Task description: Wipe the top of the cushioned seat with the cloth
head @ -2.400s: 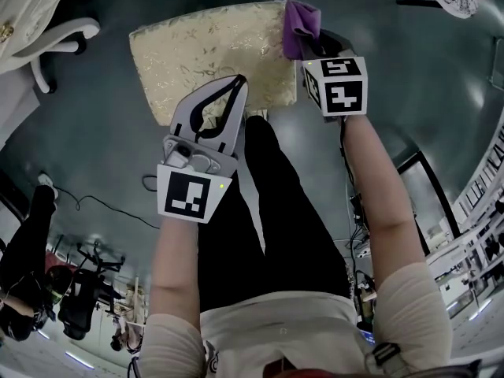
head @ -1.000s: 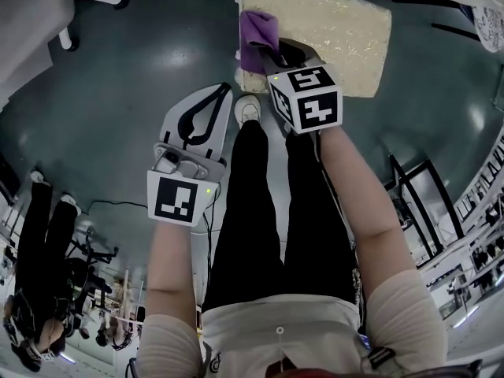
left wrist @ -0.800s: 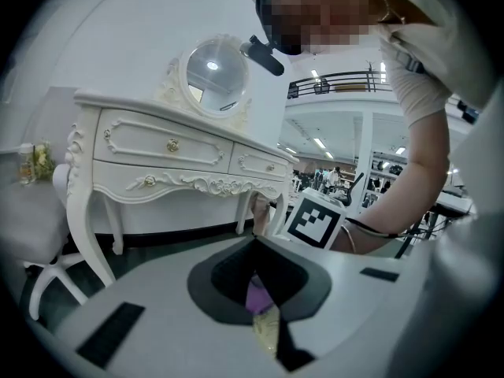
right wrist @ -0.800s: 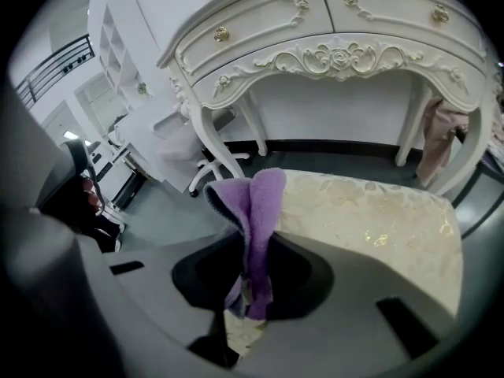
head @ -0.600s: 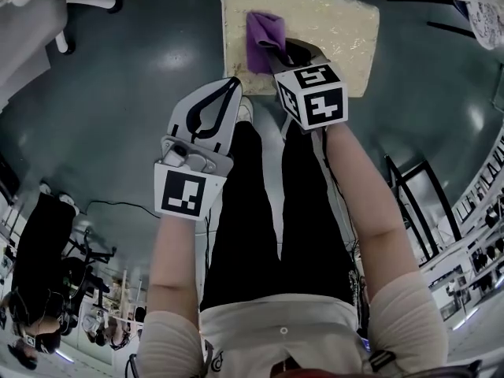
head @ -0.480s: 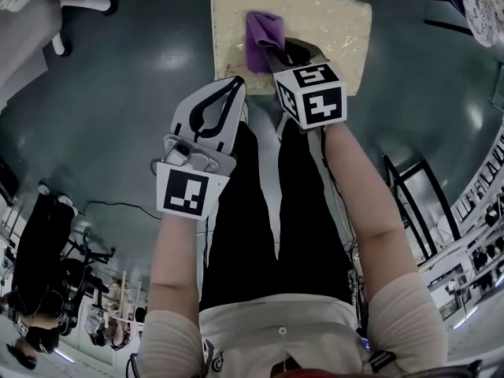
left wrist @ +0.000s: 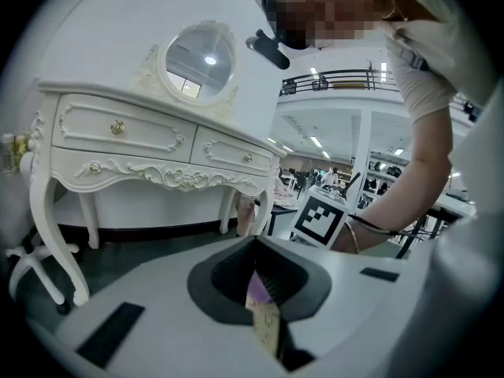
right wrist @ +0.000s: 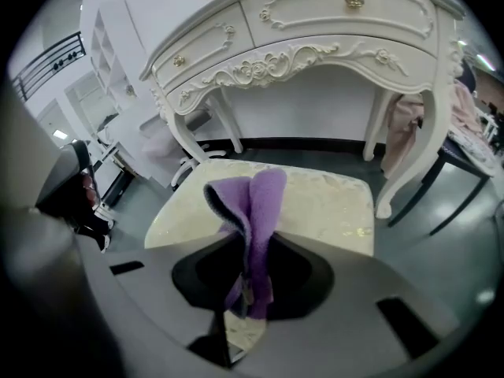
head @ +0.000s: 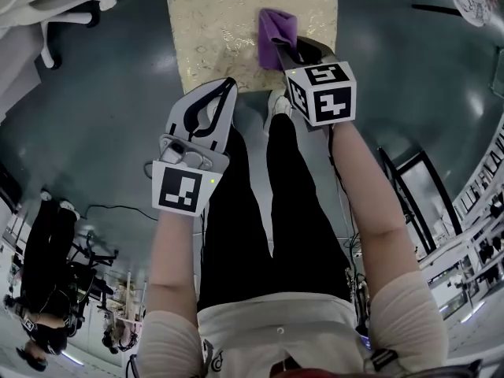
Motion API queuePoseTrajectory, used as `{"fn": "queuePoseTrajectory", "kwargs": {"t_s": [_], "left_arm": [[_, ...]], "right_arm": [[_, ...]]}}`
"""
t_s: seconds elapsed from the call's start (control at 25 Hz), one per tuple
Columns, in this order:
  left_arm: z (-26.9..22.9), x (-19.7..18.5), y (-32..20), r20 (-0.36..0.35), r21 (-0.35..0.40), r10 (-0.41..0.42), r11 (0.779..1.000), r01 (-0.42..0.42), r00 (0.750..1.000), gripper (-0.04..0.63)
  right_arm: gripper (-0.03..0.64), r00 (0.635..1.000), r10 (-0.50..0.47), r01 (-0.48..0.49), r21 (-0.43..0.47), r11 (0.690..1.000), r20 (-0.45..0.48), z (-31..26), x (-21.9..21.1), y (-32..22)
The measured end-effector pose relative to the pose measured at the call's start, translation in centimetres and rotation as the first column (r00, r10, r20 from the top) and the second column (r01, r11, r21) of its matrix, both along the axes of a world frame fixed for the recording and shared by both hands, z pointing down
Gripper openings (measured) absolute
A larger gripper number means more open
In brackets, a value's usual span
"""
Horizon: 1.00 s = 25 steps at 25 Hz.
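Note:
The cream and gold cushioned seat (head: 220,34) lies on the dark floor at the top of the head view. A purple cloth (head: 276,31) rests on its right half, and my right gripper (head: 288,53) is shut on the cloth's near end. In the right gripper view the folded cloth (right wrist: 253,203) stands up between the jaws, above the seat (right wrist: 327,203). My left gripper (head: 227,87) hovers over the seat's near edge, left of the cloth, shut and holding nothing. In the left gripper view its jaws (left wrist: 258,278) meet with only a sliver between them.
A white carved dressing table (right wrist: 315,30) stands just behind the seat, its legs (right wrist: 413,152) close to the seat's far corners. A white chair base (head: 59,10) sits at the upper left. The person's legs and shoe (head: 277,105) are right below the seat.
My right gripper has dragged the purple cloth from the seat's left side over to its right half. The left gripper has stayed shut near the seat's front edge.

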<state>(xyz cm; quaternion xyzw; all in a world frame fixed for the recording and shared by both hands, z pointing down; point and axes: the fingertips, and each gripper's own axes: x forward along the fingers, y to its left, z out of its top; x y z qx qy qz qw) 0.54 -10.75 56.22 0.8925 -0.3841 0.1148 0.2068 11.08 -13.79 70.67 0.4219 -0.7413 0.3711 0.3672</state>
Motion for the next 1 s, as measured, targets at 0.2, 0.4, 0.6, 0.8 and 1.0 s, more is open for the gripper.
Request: {"fn": "queuePoseTrajectory", "kwargs": {"t_s": [0.2, 0.4, 0.6, 0.8, 1.0], "left_arm": [[0.3, 3.1, -0.7, -0.010, 0.011, 0.022, 1.000, -0.022, 1.000, 0.012], [-0.1, 6.6, -1.8, -0.024, 0.038, 0.028, 0.999, -0.027, 0.999, 0.012], [-0.5, 9.2, -1.5, -0.033, 0.049, 0.034, 0.998, -0.033, 0.999, 0.012], [-0.3, 10.6, -0.2, -0.019, 0.044, 0.050, 0.998, -0.049, 0.999, 0.012], [-1.2, 11.1, 0.2, -0.051, 0.045, 0.041, 0.998, -0.039, 0.998, 0.012]], "right_arm": [[0.086, 0.999, 0.032, -0.033, -0.007, 0.999, -0.023, 0.4, 4.1, -0.1], [0.087, 0.998, 0.044, -0.044, 0.001, 0.999, -0.035, 0.5, 7.2, 0.1], [0.084, 0.994, 0.033, -0.032, 0.012, 0.999, -0.101, 0.5, 10.5, 0.6], [0.081, 0.980, 0.038, -0.039, -0.004, 0.999, -0.194, 0.7, 14.0, 1.4], [0.080, 0.974, 0.051, -0.050, 0.011, 0.999, -0.222, -0.5, 15.0, 1.3]]}}
